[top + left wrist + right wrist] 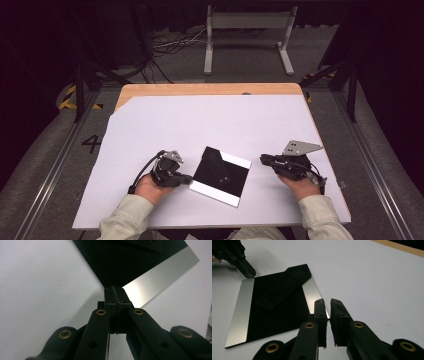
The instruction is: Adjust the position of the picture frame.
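Observation:
A flat black square panel (222,175) with silver strips along two edges lies on the white sheet, turned like a diamond. In the right gripper view the panel (277,312) carries a black folding strut on top. My left gripper (189,178) is shut with nothing in it. Its tips (115,288) are at the panel's (120,262) left corner, beside a silver strip. My right gripper (262,159) hovers just right of the panel. Its jaws (327,301) stand a narrow gap apart and hold nothing. The left gripper (247,270) also shows at the far corner there.
The white sheet (200,120) covers a wooden table (200,89) whose bare edge runs along the back. Beyond the table a grey metal stand (247,35) and loose cables (170,45) sit on the floor. A person's hands and sleeves come in at the bottom.

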Demonstrator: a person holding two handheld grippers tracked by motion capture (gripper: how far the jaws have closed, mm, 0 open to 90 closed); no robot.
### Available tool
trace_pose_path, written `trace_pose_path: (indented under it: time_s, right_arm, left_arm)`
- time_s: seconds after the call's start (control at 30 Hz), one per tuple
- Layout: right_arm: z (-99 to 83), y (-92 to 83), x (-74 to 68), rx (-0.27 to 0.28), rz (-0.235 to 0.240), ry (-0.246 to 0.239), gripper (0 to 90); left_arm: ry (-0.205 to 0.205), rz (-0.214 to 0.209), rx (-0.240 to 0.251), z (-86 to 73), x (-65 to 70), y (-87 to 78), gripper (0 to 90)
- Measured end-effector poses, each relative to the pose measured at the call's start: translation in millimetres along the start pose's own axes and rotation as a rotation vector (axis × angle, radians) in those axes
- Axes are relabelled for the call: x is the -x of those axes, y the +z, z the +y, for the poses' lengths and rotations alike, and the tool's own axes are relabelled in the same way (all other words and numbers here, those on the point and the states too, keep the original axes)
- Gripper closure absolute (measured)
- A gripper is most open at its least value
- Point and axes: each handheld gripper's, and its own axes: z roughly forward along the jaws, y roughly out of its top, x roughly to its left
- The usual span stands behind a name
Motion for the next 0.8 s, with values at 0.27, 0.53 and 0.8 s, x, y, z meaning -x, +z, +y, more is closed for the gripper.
trace_pose_path:
  time_s: [0.27,0.53,0.8]
  right_arm:
    - [1.5,2.2,-2.6,-0.015,0.035,-0.007,88.1]
    - [0.3,-0.8,-1.0,-0.020,0.037,0.000,89.1]
    - [-3.5,-6.4,0.8,-0.024,0.028,0.015,89.1]
  left_arm:
    - [0.076,-0.018,-0.013,5.3,14.2,8.4,90.0]
    - [0.110,-0.050,-0.018,10.6,23.0,16.7,90.0]
    - [0.150,-0.098,-0.027,19.1,34.1,27.7,90.0]
